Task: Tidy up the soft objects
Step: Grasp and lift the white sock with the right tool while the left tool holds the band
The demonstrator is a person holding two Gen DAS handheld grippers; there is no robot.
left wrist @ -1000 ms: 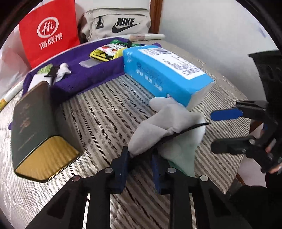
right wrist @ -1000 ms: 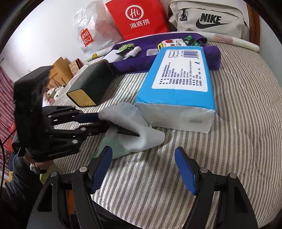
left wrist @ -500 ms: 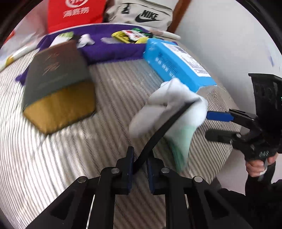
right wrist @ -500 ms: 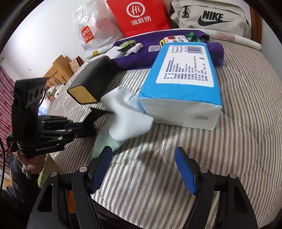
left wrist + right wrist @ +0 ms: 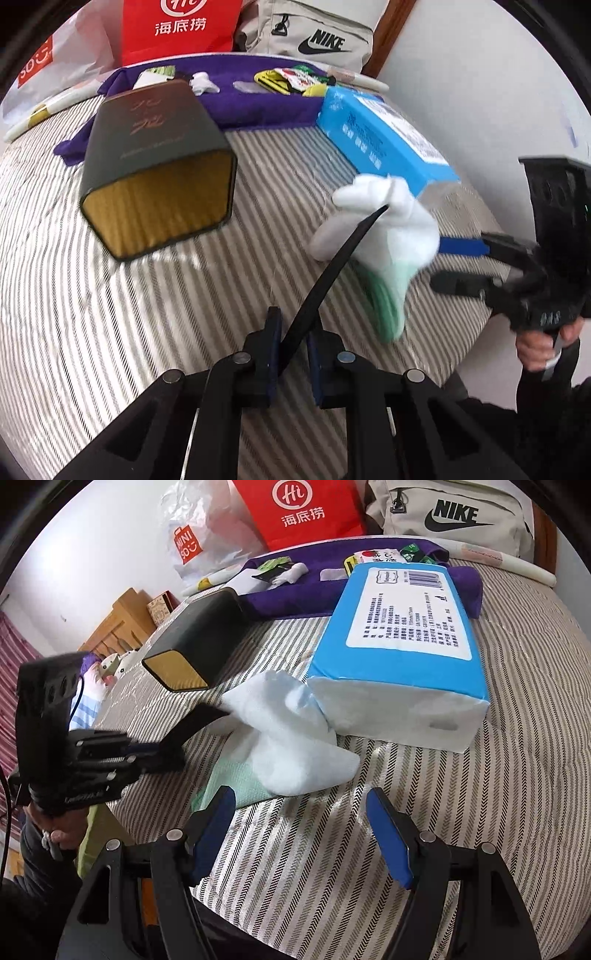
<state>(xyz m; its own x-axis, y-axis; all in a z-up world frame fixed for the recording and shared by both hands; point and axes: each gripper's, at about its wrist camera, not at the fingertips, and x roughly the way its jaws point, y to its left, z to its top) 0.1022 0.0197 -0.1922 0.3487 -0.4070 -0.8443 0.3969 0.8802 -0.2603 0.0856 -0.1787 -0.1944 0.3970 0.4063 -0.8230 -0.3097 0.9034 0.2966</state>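
Two changes stand out against a second ago. The left gripper (image 5: 291, 332) has just been closing its jaws, and they now pinch the near end of a flat black strip (image 5: 332, 266), where before the gap was wider. The white sock (image 5: 391, 236) with the green cuff, which was bunched right at those fingertips, now sits out at the far end of the strip. It has also swung toward the blue tissue pack (image 5: 399, 627). In the right view the sock (image 5: 291, 738) lies on the striped bed cover (image 5: 461, 812), touching the pack's white end. The left gripper (image 5: 147, 753) has drawn back to the left of it. The left view has turned as well, so the dark box with the gold end (image 5: 155, 140) now shows near the middle rather than at the edge.

The right gripper (image 5: 299, 797) is unchanged: jaws wide apart, nothing between them, just short of the sock.

The strip's far end disappears into the folds of the sock, so how it is fastened cannot be told. Whether this is one sock or a pair is unclear. The green cuff is smeared by blur in the left view and partly covered by a blue finger in the right view. Only part of the hand (image 5: 543, 347) on the right gripper's (image 5: 450, 266) handle shows.
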